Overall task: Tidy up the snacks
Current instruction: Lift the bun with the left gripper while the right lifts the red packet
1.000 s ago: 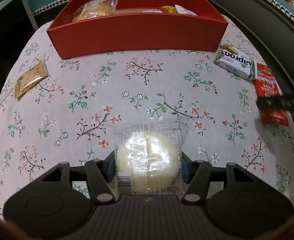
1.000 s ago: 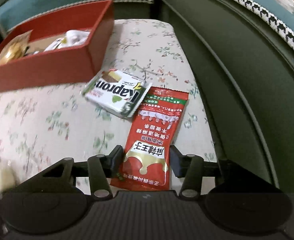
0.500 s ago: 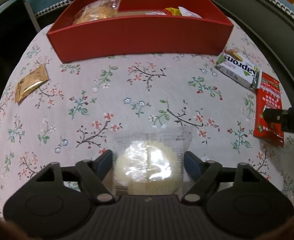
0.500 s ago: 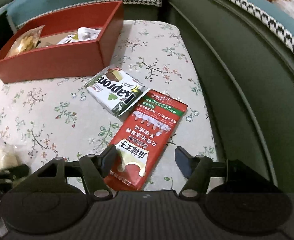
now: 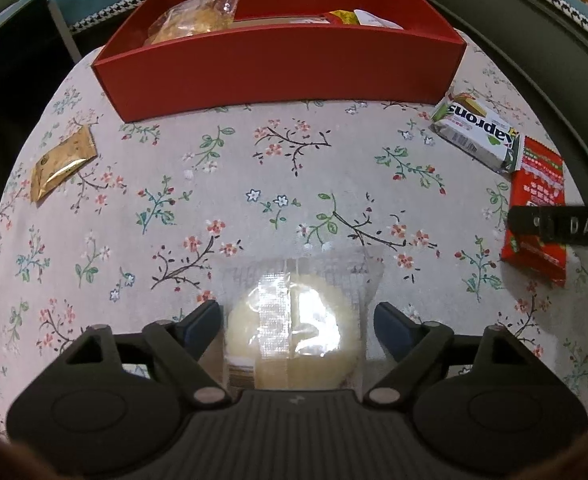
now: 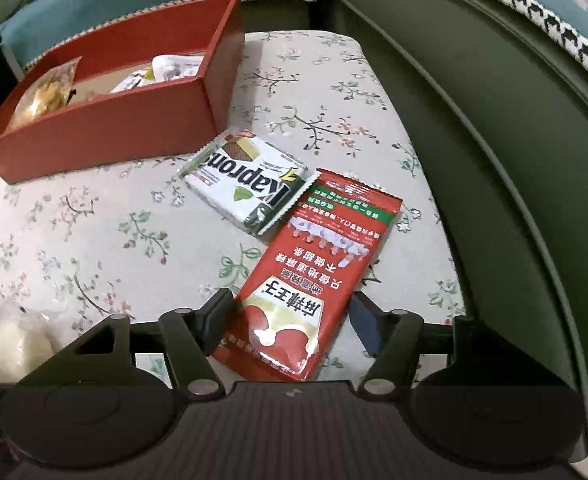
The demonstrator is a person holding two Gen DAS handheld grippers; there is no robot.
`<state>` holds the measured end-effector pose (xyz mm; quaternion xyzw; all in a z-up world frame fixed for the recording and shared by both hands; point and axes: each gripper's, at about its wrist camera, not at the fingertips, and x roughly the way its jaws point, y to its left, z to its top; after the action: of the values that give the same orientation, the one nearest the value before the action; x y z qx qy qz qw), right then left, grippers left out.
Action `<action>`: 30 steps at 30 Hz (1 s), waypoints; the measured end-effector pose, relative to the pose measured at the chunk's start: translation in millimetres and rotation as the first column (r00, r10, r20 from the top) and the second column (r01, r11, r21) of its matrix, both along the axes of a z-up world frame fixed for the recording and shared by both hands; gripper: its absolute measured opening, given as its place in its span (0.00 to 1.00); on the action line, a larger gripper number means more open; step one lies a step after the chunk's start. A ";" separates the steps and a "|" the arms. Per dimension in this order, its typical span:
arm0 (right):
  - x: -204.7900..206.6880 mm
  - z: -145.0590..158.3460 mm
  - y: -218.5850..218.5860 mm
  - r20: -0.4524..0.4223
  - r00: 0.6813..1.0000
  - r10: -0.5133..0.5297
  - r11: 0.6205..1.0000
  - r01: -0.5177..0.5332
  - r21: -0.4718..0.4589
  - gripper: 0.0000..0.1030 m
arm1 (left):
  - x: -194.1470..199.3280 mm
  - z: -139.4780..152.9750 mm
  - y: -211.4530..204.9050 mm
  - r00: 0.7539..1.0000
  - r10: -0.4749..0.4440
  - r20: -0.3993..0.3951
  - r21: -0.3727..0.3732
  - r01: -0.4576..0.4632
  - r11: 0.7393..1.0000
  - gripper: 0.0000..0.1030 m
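Left gripper point(image 5: 295, 320): fingers spread, standing either side of a clear-wrapped pale round cake point(image 5: 294, 336). A gap shows at the right finger; at the left finger, contact with the wrapper cannot be determined. The cake lies flat on the floral tabletop point(image 5: 254, 184), near its front edge.

Right gripper point(image 6: 288, 316): fingers spread, straddling the near end of a red snack packet with Chinese print point(image 6: 313, 280). The left finger sits just beside the packet's edge; the right finger stands slightly apart. The packet lies flat on the tabletop's right side.

Touching the packet's far corner: a white Kaprons wafer pack point(image 6: 248, 186), lying at an angle, just beside the front right corner of a red box point(image 5: 282, 60).

The red box sits at the far edge of the tabletop. Contents: a clear bag of golden snacks point(image 5: 196, 18) at the left end, and several small packets at the right end, not identifiable.

A small gold sachet point(image 5: 62, 162) lies on the tabletop at the left, well apart from the other items.
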<state>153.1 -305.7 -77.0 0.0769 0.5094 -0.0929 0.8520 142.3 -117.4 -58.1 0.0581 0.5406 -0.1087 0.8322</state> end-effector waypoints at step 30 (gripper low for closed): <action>-21.2 5.4 8.9 -0.024 0.990 0.139 0.989 -0.140 -0.047 0.51 | -15.0 -1.4 -1.9 0.997 -0.063 0.042 0.004 0.063 0.998 0.79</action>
<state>131.9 -296.8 -71.6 0.0196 0.5197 -0.0463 0.8529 127.2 -119.3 -59.5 0.0782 0.5210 -0.1328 0.8395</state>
